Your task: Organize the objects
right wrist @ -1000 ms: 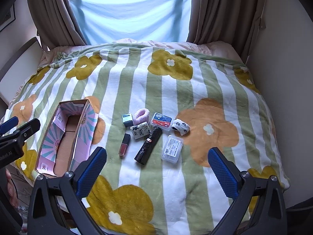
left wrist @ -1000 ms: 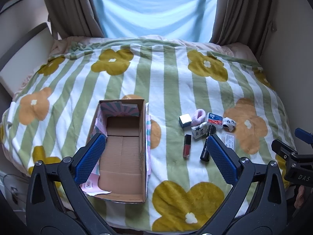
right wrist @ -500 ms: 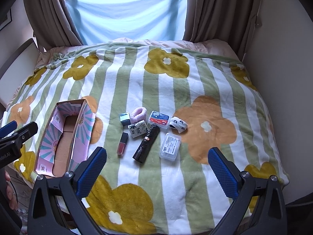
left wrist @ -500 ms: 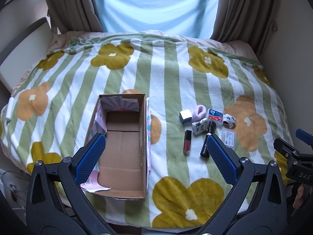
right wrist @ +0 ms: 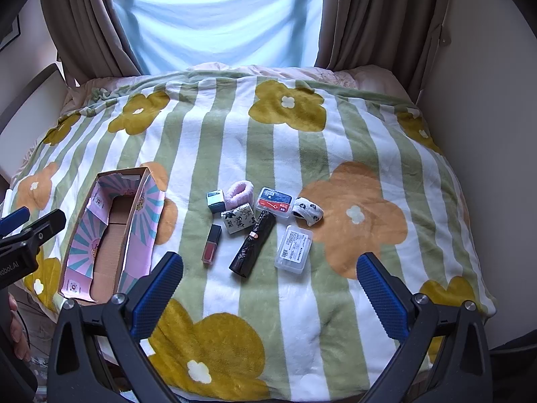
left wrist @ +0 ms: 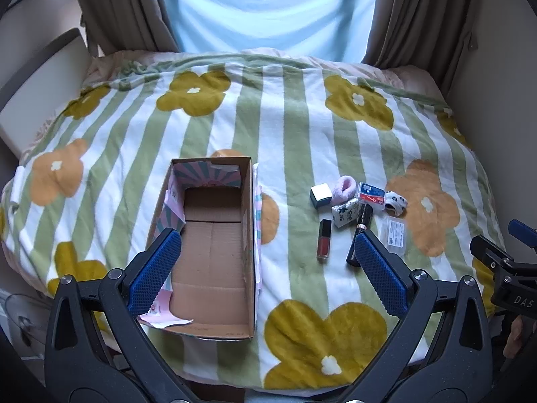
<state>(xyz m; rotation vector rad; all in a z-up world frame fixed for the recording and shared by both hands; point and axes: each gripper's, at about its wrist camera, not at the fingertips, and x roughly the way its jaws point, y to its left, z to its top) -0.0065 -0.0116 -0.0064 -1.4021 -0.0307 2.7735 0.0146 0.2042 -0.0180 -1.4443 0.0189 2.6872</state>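
An open cardboard box lies empty on the bed's left side. Right of it lies a cluster of small items: a red lip gloss, a black tube, a clear plastic case, a red-and-blue case, a small dark cube box, a pink fluffy scrunchie, a floral pouch and a panda-print roll. My left gripper is open and empty above the box's near end. My right gripper is open and empty, near side of the cluster.
The bed carries a green-and-white striped blanket with big flowers. A window with brown curtains is behind it. A wall bounds the right side, a headboard the left. The blanket's near edge drops off below the grippers.
Both grippers have drawn back and risen slightly, so the bed, box and items appear a little farther away. Both stay open. No object has moved.
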